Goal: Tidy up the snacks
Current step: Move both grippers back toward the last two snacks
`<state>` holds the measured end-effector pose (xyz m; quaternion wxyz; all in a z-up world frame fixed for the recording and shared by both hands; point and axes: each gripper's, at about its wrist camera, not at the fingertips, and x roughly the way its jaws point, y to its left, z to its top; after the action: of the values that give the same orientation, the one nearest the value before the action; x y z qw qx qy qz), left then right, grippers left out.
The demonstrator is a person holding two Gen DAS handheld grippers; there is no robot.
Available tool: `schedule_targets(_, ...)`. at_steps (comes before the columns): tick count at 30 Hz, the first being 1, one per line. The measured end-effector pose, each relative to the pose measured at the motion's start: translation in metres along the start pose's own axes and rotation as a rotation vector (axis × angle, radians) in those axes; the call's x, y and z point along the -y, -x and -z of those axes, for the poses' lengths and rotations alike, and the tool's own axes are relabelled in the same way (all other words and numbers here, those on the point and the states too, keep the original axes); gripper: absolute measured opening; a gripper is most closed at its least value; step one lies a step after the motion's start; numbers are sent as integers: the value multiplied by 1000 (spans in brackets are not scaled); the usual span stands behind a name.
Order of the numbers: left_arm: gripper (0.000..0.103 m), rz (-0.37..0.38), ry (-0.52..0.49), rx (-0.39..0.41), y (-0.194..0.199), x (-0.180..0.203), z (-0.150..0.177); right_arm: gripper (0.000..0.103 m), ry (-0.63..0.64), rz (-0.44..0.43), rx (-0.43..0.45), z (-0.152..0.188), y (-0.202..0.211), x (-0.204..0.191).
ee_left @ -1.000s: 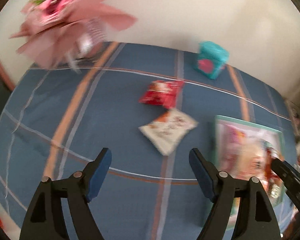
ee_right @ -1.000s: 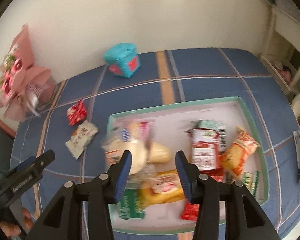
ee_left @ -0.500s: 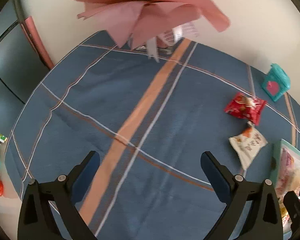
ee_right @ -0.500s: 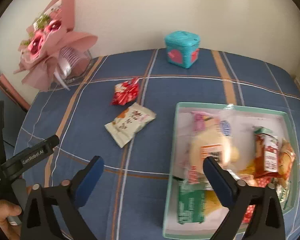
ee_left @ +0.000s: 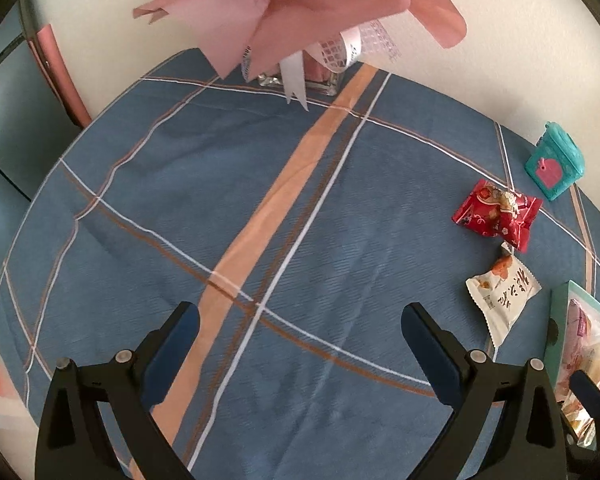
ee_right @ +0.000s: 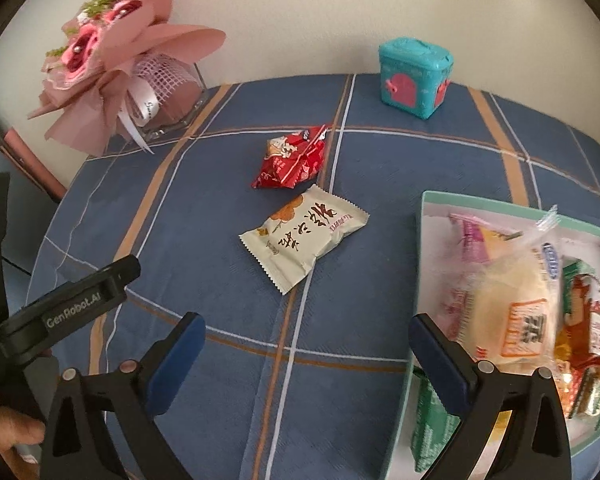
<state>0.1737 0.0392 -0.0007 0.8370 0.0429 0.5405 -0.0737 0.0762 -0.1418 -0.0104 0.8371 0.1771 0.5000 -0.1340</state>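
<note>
A white snack packet point(ee_right: 304, 236) and a red snack packet point(ee_right: 294, 158) lie loose on the blue plaid cloth, left of a green-rimmed tray point(ee_right: 424, 216) holding several snacks. Both packets also show at the right of the left wrist view, white point(ee_left: 502, 298) and red point(ee_left: 496, 214), with the tray's edge point(ee_left: 558, 316) beyond. My right gripper point(ee_right: 306, 340) is open and empty, above the cloth just in front of the white packet. My left gripper point(ee_left: 300, 330) is open and empty over bare cloth, well left of the packets.
A pink bouquet in a glass vase point(ee_right: 140, 60) stands at the back left by the wall. A teal box with pink hearts point(ee_right: 414, 76) stands at the back. The left gripper's body point(ee_right: 72, 304) shows at the left of the right wrist view.
My right gripper opened wide and swung left from over the tray toward the loose packets. My left gripper also opened wider and turned left, away from the packets.
</note>
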Motion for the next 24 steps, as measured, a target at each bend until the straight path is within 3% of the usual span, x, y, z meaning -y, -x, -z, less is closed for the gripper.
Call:
schedule_targets(9,101,28,-30,-7,-16,8,-11,102,-26,3,24,-18,-18,-3)
schedule_targets(19,101,35,-27,-18,-38,5,-25,95,-71,28,-15,-41,-59,-5)
schedule_targets(24,101,34,-45,-7,-39,10,-35,93,-98,82,-15,-56,-75,-4)
